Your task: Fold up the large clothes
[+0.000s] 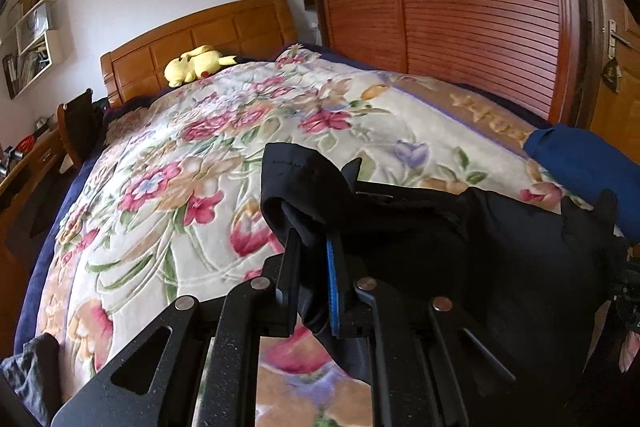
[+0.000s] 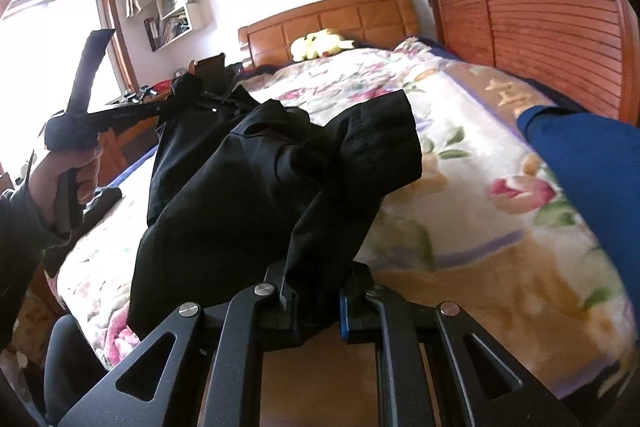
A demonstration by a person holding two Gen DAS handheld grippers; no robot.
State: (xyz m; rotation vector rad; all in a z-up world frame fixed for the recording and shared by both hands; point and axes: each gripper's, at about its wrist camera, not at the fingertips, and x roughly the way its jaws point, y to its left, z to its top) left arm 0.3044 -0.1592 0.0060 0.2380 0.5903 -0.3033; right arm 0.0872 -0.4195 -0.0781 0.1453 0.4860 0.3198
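A large black garment (image 1: 480, 247) hangs lifted above the floral blanket (image 1: 192, 167), stretched between both grippers. My left gripper (image 1: 312, 247) is shut on a bunched edge of it, and the cloth folds over the fingertips. In the right wrist view the garment (image 2: 248, 163) drapes from my right gripper (image 2: 318, 283), which is shut on another edge. Farther left there, a hand (image 2: 68, 167) holds the left gripper (image 2: 170, 105) raised, with the black cloth trailing from its tip.
The floral blanket (image 2: 460, 227) covers a bed with a wooden headboard (image 1: 200, 39) and a yellow plush toy (image 1: 196, 65). A blue garment (image 1: 580, 163) lies at the right edge. A louvred wardrobe (image 1: 460, 7) stands right, a desk (image 1: 24, 167) left, and grey cloth (image 1: 28, 371) at the near corner.
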